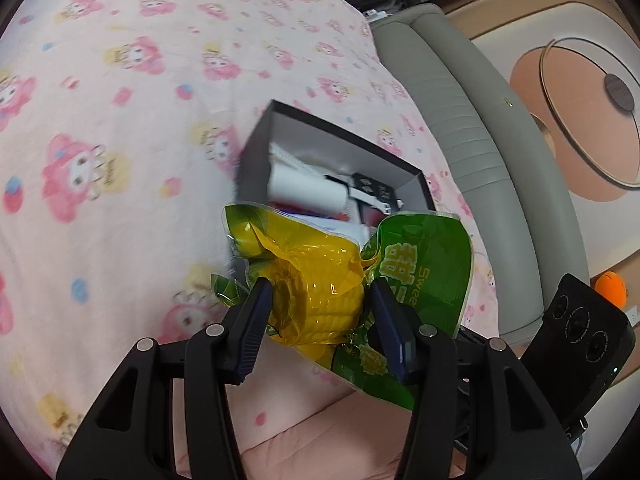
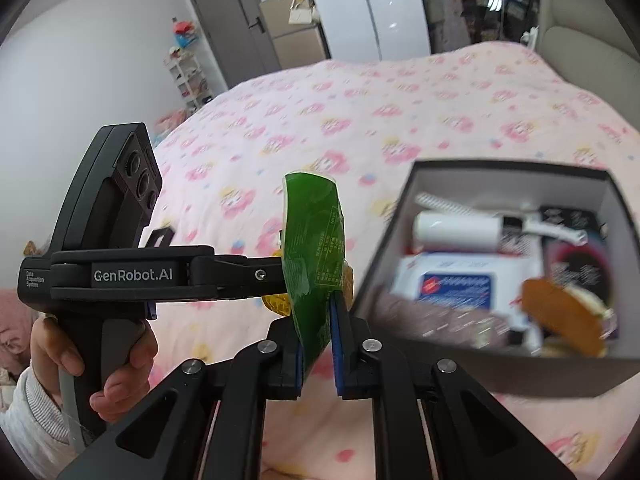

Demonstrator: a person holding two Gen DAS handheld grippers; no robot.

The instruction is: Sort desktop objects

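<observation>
The corn packet (image 1: 320,288), lettered "Swee…", is being clamped by the left tool (image 1: 320,304) and the right tool (image 2: 316,332). "GenRobot.AI" is being shown on the left tool, beside the box (image 2: 472,172).

**Box nearly full, open bed all around**

The black box (image 2: 616,208) stands on the bed (image 1: 120,200), its top open but its floor crowded: a white roller (image 2: 458,229), a white-and-blue packet (image 2: 460,280), a dark packet (image 2: 580,268) and a brown round item (image 2: 560,316) fill most of it, leaving little bare room inside. The corn packet (image 1: 316,292), held in both grippers' jaws, hangs in front of the box's near wall and blocks that approach. Left of the box, the pink bedspread lies open and wide. To the right, the grey padded headboard (image 1: 460,120) runs close along the bed's edge, narrowing passage there.
</observation>
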